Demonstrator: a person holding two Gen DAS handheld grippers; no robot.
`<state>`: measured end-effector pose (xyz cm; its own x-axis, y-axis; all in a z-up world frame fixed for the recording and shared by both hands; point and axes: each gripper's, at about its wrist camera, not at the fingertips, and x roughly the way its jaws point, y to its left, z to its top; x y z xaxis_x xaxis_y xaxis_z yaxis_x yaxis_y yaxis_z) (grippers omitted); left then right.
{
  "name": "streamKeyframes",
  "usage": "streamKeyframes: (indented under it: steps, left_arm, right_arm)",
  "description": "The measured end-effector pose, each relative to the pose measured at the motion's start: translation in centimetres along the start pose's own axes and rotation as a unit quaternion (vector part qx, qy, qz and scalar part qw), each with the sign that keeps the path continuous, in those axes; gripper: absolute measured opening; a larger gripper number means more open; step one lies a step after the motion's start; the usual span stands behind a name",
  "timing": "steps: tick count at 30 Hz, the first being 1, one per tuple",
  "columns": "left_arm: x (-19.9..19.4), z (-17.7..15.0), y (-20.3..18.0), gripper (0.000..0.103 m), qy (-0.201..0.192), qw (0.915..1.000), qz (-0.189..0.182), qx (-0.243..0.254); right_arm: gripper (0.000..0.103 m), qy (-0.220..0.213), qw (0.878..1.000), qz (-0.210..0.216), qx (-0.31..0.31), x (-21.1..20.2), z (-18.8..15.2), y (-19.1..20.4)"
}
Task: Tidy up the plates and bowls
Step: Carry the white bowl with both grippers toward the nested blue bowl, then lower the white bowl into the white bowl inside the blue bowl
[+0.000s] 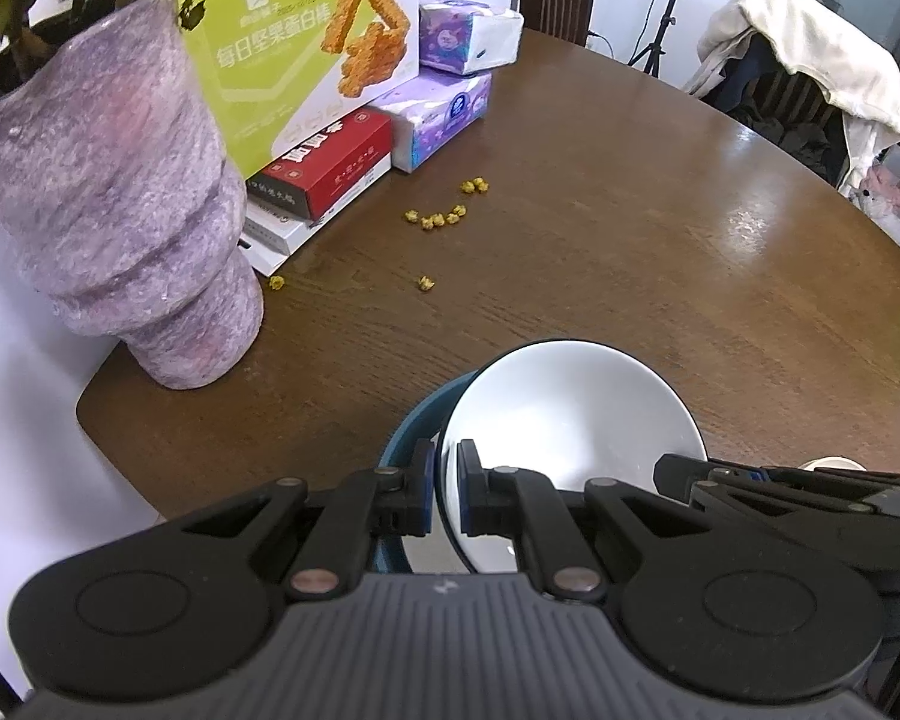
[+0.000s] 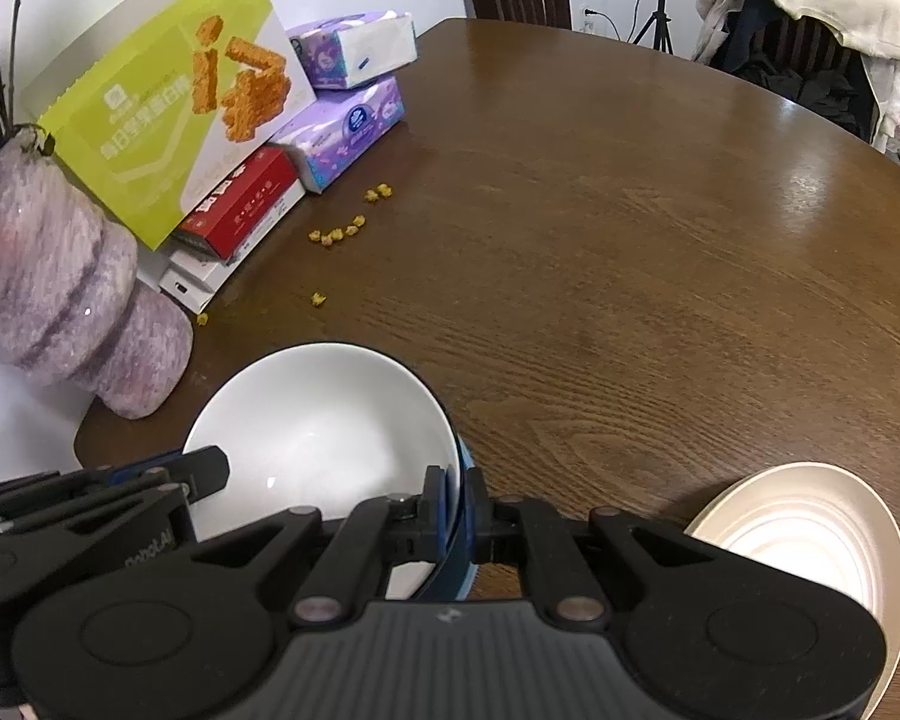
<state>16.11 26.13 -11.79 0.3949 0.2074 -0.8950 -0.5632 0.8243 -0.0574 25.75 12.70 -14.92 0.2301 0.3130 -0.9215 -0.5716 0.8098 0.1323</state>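
Wooden table (image 1: 630, 228) near its front edge; left gripper (image 1: 446, 489) and right gripper (image 2: 461, 507) are pinching opposite rims of the white bowl (image 1: 570, 414); lowering evenly should be keeping it level.

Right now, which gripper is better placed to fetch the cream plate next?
Right. The cream plate lies beside the right gripper; the left gripper grips the white bowl at its far rim.

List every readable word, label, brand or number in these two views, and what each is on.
"每日坚果蛋白棒": green and white snack box.
"Vinda" logo, blurred, likely: lower purple tissue pack.
Large white characters, upside down, unreadable: red box.
"...ot.AI", partial: side of the left tongs.
Small print on the white boxes: too blurred.
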Motion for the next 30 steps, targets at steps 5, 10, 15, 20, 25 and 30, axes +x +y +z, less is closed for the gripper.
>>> streamKeyframes:
  steps: [5, 10, 15, 20, 25, 30]
  left_arm:
    - [0.4, 0.0, 0.4, 0.008, 0.005, 1.0, 0.0, -0.003]
    - [0.8, -0.1, 0.9, 0.008, 0.011, 0.9999, -0.001, -0.005]
    - [1.2, -0.4, 1.2, 0.008, 0.016, 0.9998, -0.002, -0.006]
    - [1.4, -0.6, 1.5, 0.008, 0.02, 0.9998, -0.005, -0.008]
    - [1.6, -0.8, 1.6, 0.008, 0.02, 0.9998, -0.006, -0.008]
    - [1.9, -1.0, 1.9, 0.008, 0.02, 0.9997, -0.008, -0.009]
  right_arm:
    - [0.006, 0.005, 1.0, -0.002, -0.005, 0.5, 0.0, 0.4]
    - [0.006, 0.009, 1.0, -0.004, -0.011, 1.0, 0.0, 0.7]
    - [0.006, 0.016, 1.0, -0.005, -0.015, 1.5, -0.1, 0.9]
    - [0.006, 0.019, 1.0, -0.007, -0.022, 1.8, -0.3, 1.0]
    - [0.006, 0.022, 0.999, -0.009, -0.024, 2.1, -0.4, 1.2]
    - [0.006, 0.024, 0.999, -0.011, -0.028, 2.4, -0.5, 1.3]
